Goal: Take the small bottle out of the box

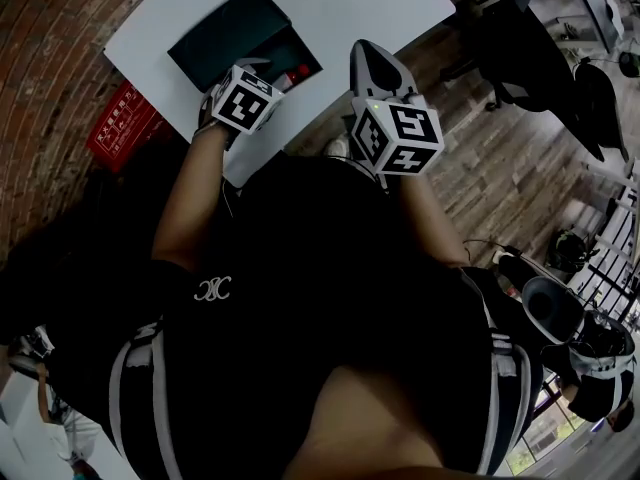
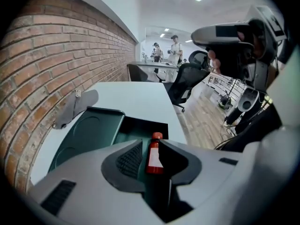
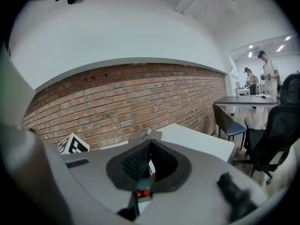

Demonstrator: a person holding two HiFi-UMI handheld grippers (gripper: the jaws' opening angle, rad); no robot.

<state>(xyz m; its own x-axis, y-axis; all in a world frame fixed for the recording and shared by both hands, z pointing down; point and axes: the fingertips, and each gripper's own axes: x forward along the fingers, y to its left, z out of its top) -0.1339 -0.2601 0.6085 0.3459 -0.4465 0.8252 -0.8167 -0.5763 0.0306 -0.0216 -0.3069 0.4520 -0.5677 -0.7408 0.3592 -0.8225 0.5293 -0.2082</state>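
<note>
On the white table (image 2: pixel 133 100), within an open dark green box (image 2: pixel 89 130): small red bottle (image 2: pixel 153 156), red cap, white label. Clasped at the body by the left gripper (image 2: pixel 149 143), jaws narrowed onto both sides, seemingly not yet lifted clear. Right gripper (image 3: pixel 148 143) held apart, jaws pressed together, nothing between. Probably light, stiff and smooth, so prone to slipping; best taken across the labelled middle. No legible print on the label; white characters on a red crate (image 1: pixel 120 118), unreadable.
</note>
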